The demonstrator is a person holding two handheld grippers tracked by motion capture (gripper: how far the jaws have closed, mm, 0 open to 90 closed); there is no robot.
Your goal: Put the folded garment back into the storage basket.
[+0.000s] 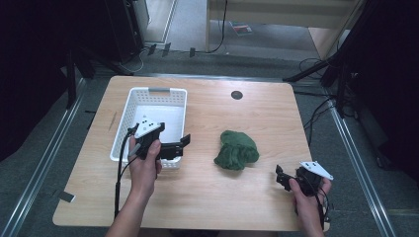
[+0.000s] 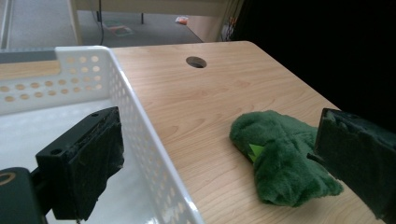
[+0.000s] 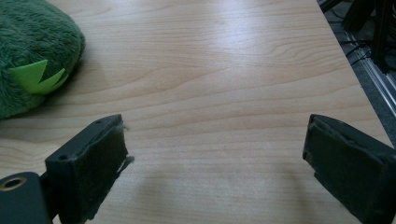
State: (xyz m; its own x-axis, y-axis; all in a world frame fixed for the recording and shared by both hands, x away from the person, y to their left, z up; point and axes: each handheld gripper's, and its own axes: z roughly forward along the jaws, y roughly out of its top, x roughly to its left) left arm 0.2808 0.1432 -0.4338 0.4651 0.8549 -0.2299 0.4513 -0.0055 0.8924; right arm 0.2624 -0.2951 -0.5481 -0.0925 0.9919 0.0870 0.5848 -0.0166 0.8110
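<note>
- Surface (image 1: 207,192): a light wood-grain top with a small round dark hole (image 1: 236,95) near its far edge.
- White basket (image 1: 129,106): a perforated plastic basket with a grey handle strip on its far rim, standing on the left half of the surface; its interior appears bare.
- Green plush toy (image 1: 236,149): a crumpled, fuzzy dark-green item lying on the surface to the right of the basket and apart from it; a light-green serrated felt piece (image 3: 36,76) shows on its side.
- Left hand-held gripper (image 1: 181,145): held over the basket's near right corner, jaws spread wide and empty; in the left gripper view one jaw sits over the basket, the other beside the toy.
- Right hand-held gripper (image 1: 282,177): held low near the surface's near right corner, jaws wide apart with nothing between them; the toy lies ahead and to its left.
</note>
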